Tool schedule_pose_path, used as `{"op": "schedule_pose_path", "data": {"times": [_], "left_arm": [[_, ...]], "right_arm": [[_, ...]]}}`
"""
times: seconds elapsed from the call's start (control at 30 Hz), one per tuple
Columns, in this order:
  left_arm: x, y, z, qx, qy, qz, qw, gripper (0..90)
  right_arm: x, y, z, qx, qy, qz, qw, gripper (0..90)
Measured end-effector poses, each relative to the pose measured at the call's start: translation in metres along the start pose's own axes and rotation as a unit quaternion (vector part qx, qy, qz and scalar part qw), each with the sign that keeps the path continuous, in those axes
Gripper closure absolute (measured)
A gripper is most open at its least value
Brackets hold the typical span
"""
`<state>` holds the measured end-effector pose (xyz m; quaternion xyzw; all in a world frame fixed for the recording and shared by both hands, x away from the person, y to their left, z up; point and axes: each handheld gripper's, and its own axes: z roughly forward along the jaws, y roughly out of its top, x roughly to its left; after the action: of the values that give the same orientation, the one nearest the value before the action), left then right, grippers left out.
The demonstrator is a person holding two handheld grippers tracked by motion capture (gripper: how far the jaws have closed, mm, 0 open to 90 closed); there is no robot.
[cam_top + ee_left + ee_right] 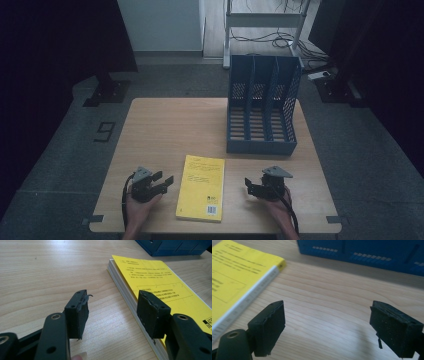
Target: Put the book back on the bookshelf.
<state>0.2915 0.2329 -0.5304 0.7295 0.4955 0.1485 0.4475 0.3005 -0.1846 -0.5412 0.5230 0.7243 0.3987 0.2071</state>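
Both sets of jaws stand apart with nothing between them. Left gripper (162, 182) rests low on the counter (165, 125), just left of the yellow book (201, 187); right gripper (250, 186) sits just right of it. Book lies flat at lower centre; blue file rack (262, 107) stands upper right.
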Motion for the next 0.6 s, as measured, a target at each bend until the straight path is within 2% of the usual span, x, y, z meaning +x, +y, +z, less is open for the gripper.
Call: {"op": "schedule_pose_path", "data": {"times": [0.33,0.6], "left_arm": [[0.004,-0.001,-0.001,-0.002,0.004,-0.011,0.9999,42.1],[0.005,0.000,-0.004,-0.006,-0.001,-0.014,0.9999,42.0]], "right_arm": [[0.025,0.007,0.017,0.010,0.024,-0.020,0.9994,12.9],[0.039,0.013,0.021,0.003,0.034,-0.017,0.9993,13.1]]}}
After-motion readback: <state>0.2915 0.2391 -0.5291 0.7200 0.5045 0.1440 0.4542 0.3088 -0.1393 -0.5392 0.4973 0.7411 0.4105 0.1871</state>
